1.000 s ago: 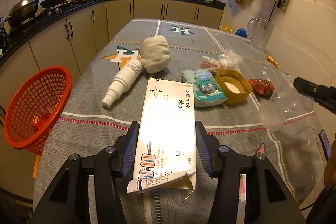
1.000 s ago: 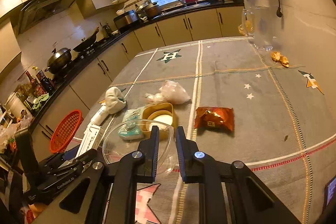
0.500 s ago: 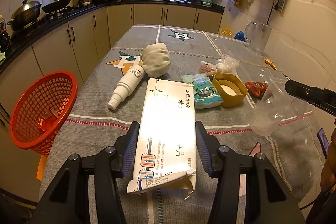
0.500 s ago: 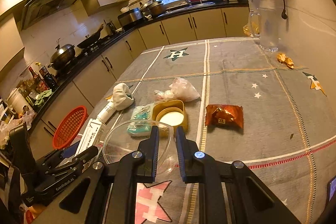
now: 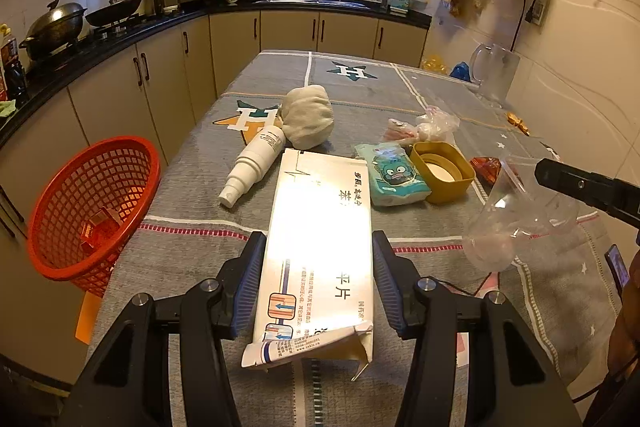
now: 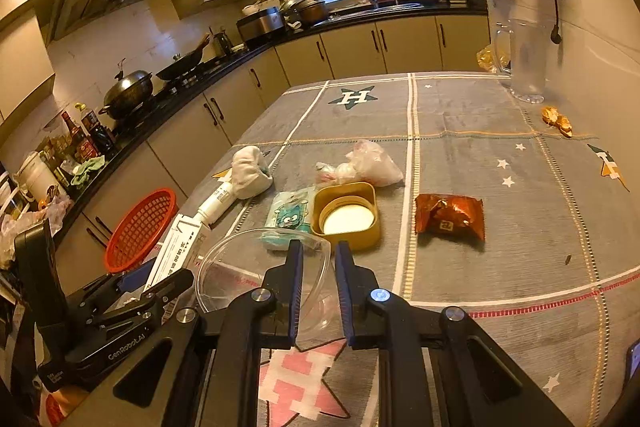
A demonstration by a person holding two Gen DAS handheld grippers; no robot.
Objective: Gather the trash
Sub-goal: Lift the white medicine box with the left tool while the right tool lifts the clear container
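Observation:
My left gripper (image 5: pixel 318 283) is shut on a long white carton (image 5: pixel 320 227) with printed characters, its torn end nearest me. At the left, beside the table, stands a red mesh basket (image 5: pixel 92 203) with a small red item inside. My right gripper (image 6: pixel 318 255) is shut on the wall of a clear plastic cup (image 6: pixel 248 275), held above the table's near edge. In the left wrist view that gripper (image 5: pixel 560 175) comes in from the right with the cup (image 5: pixel 500 227) hanging below it. In the right wrist view the basket (image 6: pixel 140 227) lies to the left.
On the grey cloth-covered table (image 5: pixel 360 87) lie a white bottle (image 5: pixel 252 163), a balled white cloth (image 5: pixel 308 123), a teal tissue pack (image 5: pixel 394 179), a yellow lid (image 5: pixel 444 171), a crumpled plastic bag (image 6: pixel 372 163) and an orange snack wrapper (image 6: pixel 450 217). A glass pitcher (image 5: pixel 496 75) stands by the wall.
My right gripper with the clear cup has drifted a little to the left across the table. My left gripper keeps its hold on the carton and has hardly moved.

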